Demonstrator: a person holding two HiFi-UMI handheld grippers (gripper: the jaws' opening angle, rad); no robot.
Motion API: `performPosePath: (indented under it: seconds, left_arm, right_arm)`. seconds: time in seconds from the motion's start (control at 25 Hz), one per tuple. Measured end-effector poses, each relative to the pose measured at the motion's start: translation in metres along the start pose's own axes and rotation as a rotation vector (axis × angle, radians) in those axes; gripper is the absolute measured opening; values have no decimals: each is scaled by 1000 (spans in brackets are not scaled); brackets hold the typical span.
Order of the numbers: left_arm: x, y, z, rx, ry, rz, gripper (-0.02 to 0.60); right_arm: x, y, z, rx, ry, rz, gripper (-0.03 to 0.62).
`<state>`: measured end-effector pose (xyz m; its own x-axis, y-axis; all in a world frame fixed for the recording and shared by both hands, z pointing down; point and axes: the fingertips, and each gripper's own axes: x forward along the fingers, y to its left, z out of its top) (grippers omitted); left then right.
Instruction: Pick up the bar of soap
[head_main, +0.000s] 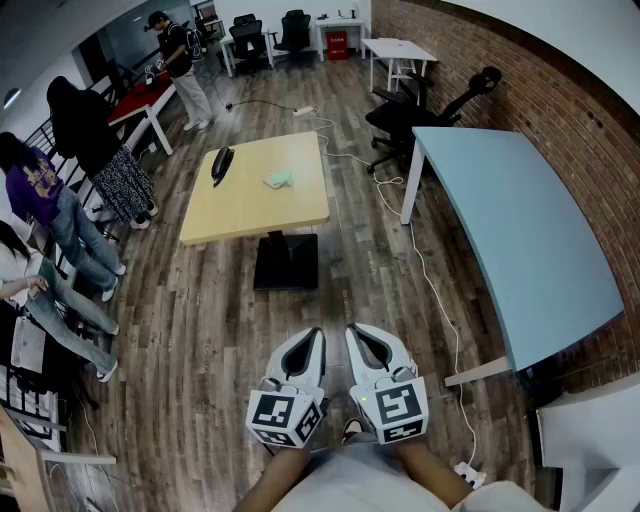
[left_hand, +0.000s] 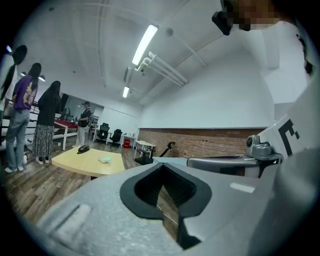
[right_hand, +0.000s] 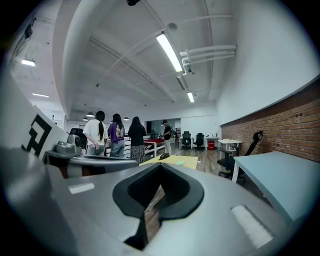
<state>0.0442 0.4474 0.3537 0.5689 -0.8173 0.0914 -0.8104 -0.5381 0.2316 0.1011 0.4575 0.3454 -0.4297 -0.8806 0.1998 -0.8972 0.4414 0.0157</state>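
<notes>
Yellow table (head_main: 250, 205) holds one soap bar (head_main: 278, 179); left claw (head_main: 314, 337) and right claw (head_main: 353, 334) closed, empty.

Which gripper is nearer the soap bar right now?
Left, slightly. The left gripper sits far short of the soap, almost in line; the right gripper is equally short but further right.

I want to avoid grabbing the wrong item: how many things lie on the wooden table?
2 on the wooden table: the pale green bar of soap near the middle, a black object left of it. None seems hidden.
</notes>
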Motion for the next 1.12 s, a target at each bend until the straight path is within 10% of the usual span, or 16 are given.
performPosePath:
  seconds: [1.12]
  left_arm:
    - [-12, 13, -22, 14, 46, 82, 5]
  right_arm:
    - [4, -3, -30, 59, 40, 22, 5]
